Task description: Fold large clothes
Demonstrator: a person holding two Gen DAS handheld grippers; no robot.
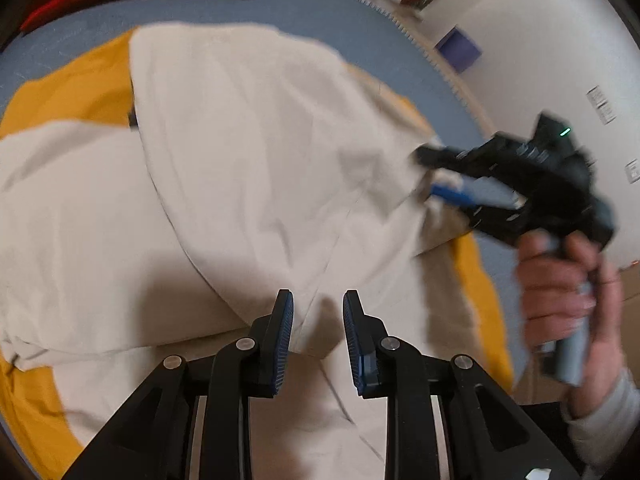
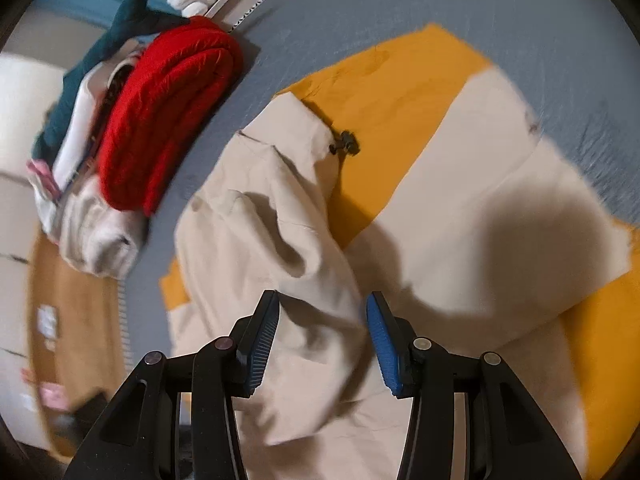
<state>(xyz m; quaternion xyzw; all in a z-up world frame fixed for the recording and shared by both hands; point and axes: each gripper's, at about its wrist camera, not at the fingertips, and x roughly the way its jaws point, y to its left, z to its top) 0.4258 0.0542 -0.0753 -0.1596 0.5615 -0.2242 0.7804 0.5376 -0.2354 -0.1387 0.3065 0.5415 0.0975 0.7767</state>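
The work surface, a grey-blue bed cover (image 2: pixel 460 8), is largely taken up by the cream-and-yellow garment (image 1: pixel 248 152), which serves as the landmark here. The garment is spread out on the cover, and a cream panel is seen laid over onto its body, so one fold is judged to be in place. Yellow sections remain exposed at the garment's far edge and at both of its sides, and loose ridges are visible near the cord toggle (image 2: pixel 345 143). Flattening and at least one further fold are judged to be left.

Beyond the garment's far corner, a pile of finished clothes (image 2: pixel 160 120) is stacked, topped by a red item.

The right claw (image 2: pixel 322 344) is held over the garment's rumpled edge with its jaws moderately parted; fabric lies below and between them, but it is not seen to be pinched. In the left wrist view that claw is blurred, so contact there cannot be confirmed. The left claw (image 1: pixel 318 340) is held over the garment's near edge, its jaws narrowly parted, with nothing gripped.
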